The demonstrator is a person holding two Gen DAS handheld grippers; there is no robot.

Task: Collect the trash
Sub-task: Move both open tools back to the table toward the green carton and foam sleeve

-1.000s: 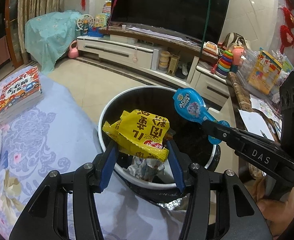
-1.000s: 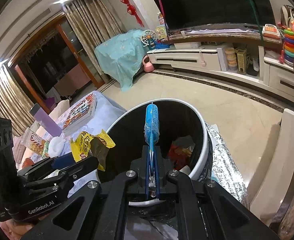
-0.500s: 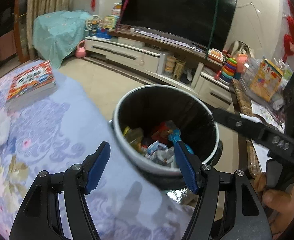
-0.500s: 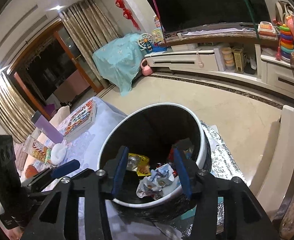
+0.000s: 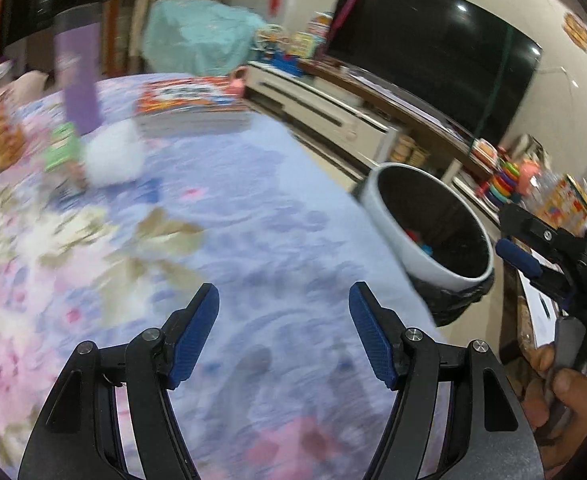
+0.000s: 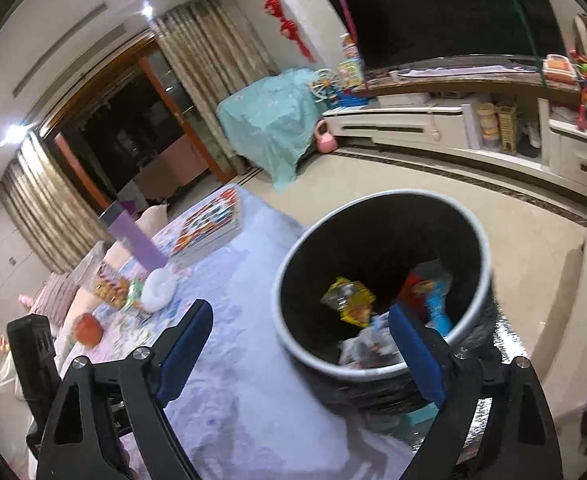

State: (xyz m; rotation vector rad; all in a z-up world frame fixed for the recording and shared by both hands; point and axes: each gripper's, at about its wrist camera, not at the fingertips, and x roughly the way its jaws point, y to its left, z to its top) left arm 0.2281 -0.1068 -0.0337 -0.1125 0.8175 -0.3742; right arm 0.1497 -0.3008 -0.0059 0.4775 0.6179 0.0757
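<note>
Although motion blur smears most of the left wrist view, the counter (image 5: pixel 253 216) reads as a wide surface under a floral cloth in lilac and pink, its near and left parts cut off by the lens edge. Trash bin (image 6: pixel 381 280), white-rimmed with a black liner, stands just beside the counter's edge; its base is hidden behind the right gripper's finger and the bunched liner. Left gripper (image 5: pixel 283 332): jaws apart, nothing between them, only blurred cloth beneath. Right gripper (image 6: pixel 299 354): jaws have just been opening and now stand very wide, nothing between them; one finger overlaps the bin's near rim in the picture. From the left wrist view this gripper shows only in part at the right edge, with a hand (image 5: pixel 565 400) on its grip, cut off by the frame.

Stack of books (image 5: pixel 193 104) lies at the far side of the counter, cover print unreadable. Purple box (image 6: pixel 135 236) stands upright near it. White fluffy item (image 6: pixel 158 290) sits just beside the box; what it is cannot be told.

Trash inside the bin: yellow wrapper (image 6: pixel 349 300), blue packet (image 6: pixel 437 312) leaning against the right wall, some red packaging behind it, crumpled pale paper at the front partly hidden by the rim.
</note>
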